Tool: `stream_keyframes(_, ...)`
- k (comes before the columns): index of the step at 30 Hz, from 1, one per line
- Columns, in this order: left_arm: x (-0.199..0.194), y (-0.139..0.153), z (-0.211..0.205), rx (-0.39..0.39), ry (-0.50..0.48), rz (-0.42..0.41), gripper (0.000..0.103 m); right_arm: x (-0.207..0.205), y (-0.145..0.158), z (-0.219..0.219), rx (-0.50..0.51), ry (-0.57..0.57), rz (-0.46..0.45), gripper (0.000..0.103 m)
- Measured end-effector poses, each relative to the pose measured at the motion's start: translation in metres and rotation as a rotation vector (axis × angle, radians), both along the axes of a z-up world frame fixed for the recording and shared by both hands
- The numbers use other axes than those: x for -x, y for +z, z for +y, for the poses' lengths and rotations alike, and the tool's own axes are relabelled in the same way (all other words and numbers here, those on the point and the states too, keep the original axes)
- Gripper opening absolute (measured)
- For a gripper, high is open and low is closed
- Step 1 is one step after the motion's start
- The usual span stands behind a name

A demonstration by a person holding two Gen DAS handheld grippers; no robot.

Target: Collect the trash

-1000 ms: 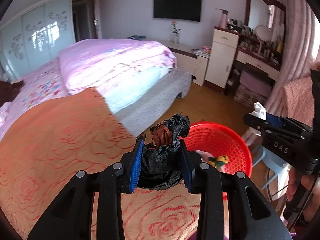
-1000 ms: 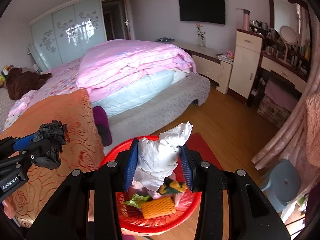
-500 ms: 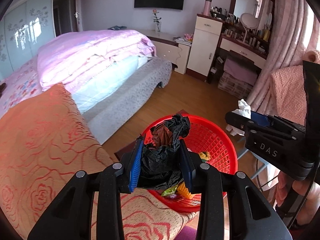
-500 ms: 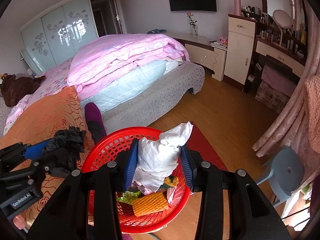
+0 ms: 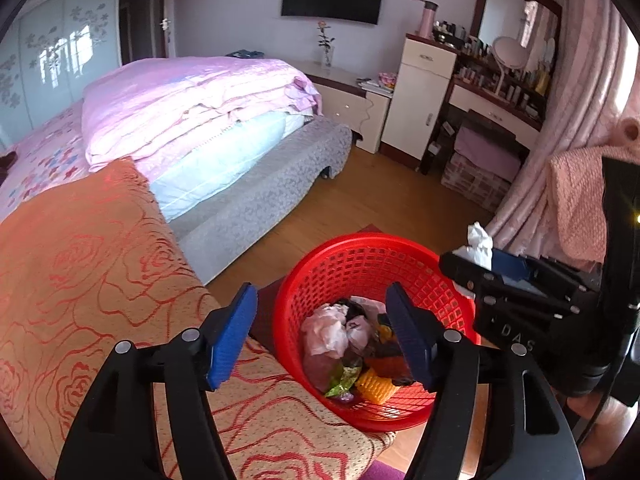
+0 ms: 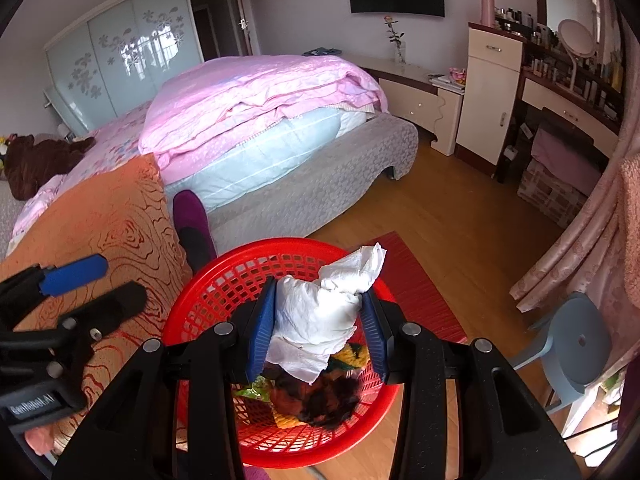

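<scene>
The left gripper (image 5: pixel 320 334) had just opened, empty, over the red plastic basket (image 5: pixel 404 252); the right gripper (image 6: pixel 318 330) clamped crumpled white tissue (image 6: pixel 320 316), not yet dropped.

The left tongs (image 5: pixel 320 336) point steeply downward, their jaws just opened with nothing between them, while the right tongs (image 6: pixel 316 324), equally tilted, clamp crumpled white paper (image 6: pixel 324 312).

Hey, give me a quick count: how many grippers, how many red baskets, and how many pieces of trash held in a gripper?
Grippers: 2 (left gripper, fingers just opening, empty; right gripper)
Red basket: 1
Held trash: 1 (white paper wad, in right gripper)
Total: 4
</scene>
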State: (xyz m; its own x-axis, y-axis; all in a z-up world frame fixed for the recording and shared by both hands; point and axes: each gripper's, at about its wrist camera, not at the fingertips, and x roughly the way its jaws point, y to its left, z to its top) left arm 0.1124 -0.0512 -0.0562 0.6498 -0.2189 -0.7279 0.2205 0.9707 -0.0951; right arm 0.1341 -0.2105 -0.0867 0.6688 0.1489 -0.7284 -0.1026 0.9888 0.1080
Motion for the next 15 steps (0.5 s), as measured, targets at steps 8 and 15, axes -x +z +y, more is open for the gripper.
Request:
stream_keyframes(8, 0.005, 0.010, 0.013, -0.016, 0.050, -0.037, 0.074, 0.000, -0.003, 0.003, -0.026, 0.001, 0.000, 0.061)
stream_keyframes(15, 0.010, 0.016, 0.018, -0.027, 0.069, -0.059, 0.078, 0.004, 0.002, 0.004, -0.046, 0.004, -0.016, 0.065)
